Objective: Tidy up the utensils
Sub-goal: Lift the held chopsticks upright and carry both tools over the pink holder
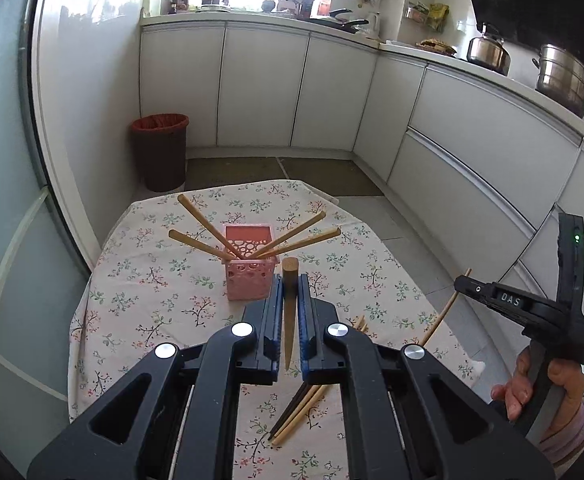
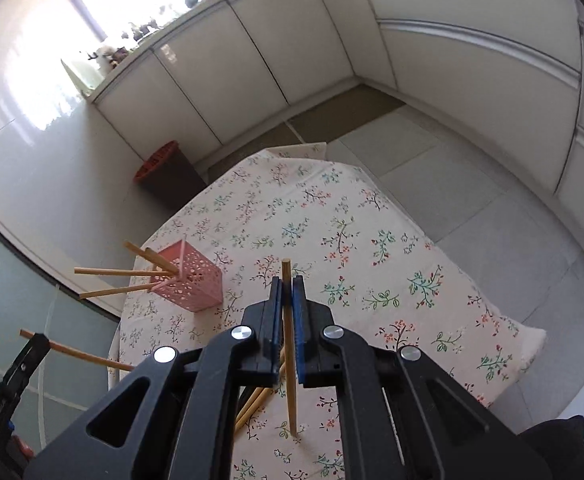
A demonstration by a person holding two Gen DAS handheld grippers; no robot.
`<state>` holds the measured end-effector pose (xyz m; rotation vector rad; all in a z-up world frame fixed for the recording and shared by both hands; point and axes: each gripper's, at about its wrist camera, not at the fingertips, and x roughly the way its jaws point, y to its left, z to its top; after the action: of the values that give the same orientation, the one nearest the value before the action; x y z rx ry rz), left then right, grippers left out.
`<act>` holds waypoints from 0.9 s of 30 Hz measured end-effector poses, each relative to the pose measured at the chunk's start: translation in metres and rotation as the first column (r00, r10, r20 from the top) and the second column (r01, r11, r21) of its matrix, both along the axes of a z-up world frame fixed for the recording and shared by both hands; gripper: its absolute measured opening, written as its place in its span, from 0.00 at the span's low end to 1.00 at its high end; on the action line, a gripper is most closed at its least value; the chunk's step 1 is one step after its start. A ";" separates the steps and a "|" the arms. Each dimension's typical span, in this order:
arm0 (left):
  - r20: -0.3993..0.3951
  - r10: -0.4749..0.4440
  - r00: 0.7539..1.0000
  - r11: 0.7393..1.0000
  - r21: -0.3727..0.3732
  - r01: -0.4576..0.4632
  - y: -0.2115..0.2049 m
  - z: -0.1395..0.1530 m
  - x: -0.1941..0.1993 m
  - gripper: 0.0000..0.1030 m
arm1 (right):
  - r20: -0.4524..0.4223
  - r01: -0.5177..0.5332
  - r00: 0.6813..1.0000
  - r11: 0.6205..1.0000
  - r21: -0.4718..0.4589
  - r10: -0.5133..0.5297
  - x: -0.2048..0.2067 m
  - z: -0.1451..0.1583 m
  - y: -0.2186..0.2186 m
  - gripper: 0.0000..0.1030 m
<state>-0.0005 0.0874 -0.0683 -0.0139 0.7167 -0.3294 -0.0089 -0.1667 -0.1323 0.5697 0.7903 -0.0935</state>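
The left claw (image 1: 290, 280) is clamping a thick tan wooden chopstick (image 1: 290, 312), and the right claw (image 2: 287, 282) is pinching a slimmer pale bamboo chopstick (image 2: 288, 344). Both are hovering above the floral-clothed worktop (image 2: 371, 240). Each should tilt tip-down over the pink perforated plastic basket (image 1: 248, 268), already holding four sticks, before releasing.

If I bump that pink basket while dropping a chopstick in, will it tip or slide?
The pink basket looks like light perforated plastic, so it would probably slide on the tablecloth. Four chopsticks lean far out over its rim, so a knock on them could well tip it. Lowering straight into the middle seems safest.
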 end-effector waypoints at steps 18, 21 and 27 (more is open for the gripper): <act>0.155 0.079 0.985 0.997 -0.029 -0.075 0.011 0.094 0.014 0.06 | 0.246 -0.133 0.960 0.991 -0.006 0.130 -0.017 0.150 0.005 0.05; 0.190 0.096 0.977 0.995 -0.031 -0.092 0.008 0.104 0.031 0.06 | 0.278 -0.149 0.950 0.989 0.009 0.140 -0.013 0.170 0.003 0.05; 0.205 0.141 0.969 0.990 -0.031 -0.138 -0.002 0.096 0.084 0.06 | 0.335 -0.171 0.929 0.985 0.016 0.156 -0.001 0.194 0.006 0.05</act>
<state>0.0831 0.0849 0.0279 -0.0445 0.5034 -0.1981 -0.0100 -0.1610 0.0612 0.5414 0.5074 0.1725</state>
